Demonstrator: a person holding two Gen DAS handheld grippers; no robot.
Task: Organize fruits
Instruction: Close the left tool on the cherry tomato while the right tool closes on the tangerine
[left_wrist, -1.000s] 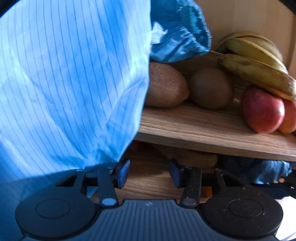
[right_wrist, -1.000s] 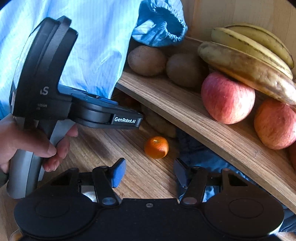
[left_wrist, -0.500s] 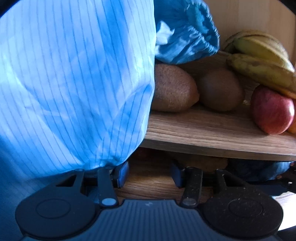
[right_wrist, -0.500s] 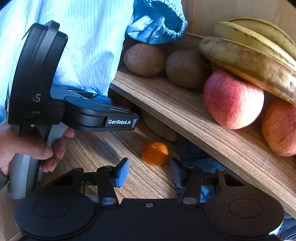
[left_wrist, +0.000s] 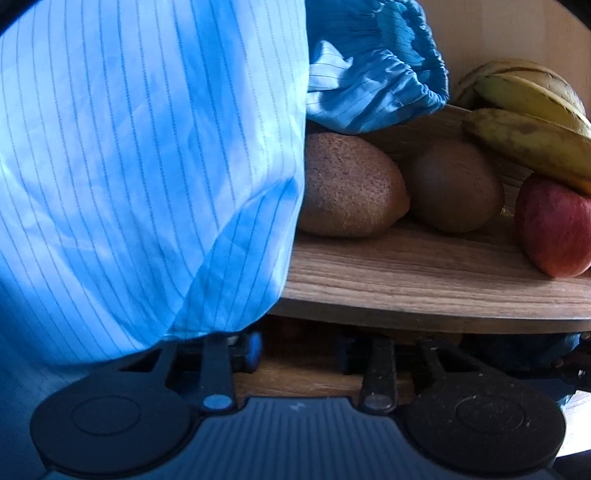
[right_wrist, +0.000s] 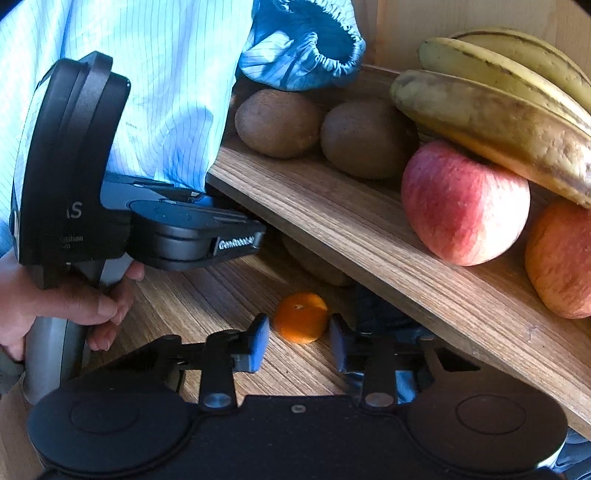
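A small orange mandarin (right_wrist: 301, 317) lies on the lower wooden surface, under the edge of a wooden shelf (right_wrist: 369, 236). My right gripper (right_wrist: 298, 347) is open, its jaws on either side of the mandarin's near half. On the shelf sit two kiwis (right_wrist: 277, 123) (right_wrist: 367, 138), red apples (right_wrist: 464, 203) and bananas (right_wrist: 491, 110). My left gripper (left_wrist: 300, 354) is open and empty, reaching into the dark gap under the shelf (left_wrist: 436, 295). It shows as a black tool (right_wrist: 147, 229) in the right wrist view.
A blue striped sleeve (left_wrist: 147, 166) fills the left of both views; a blue elastic cuff (right_wrist: 303, 48) lies at the shelf's back. A brown fruit (right_wrist: 314, 264) sits in shadow under the shelf. Dark blue cloth (right_wrist: 380, 314) lies beside the mandarin.
My right gripper has moved forward until its jaws flank the mandarin. My left gripper has pushed closer under the shelf edge.
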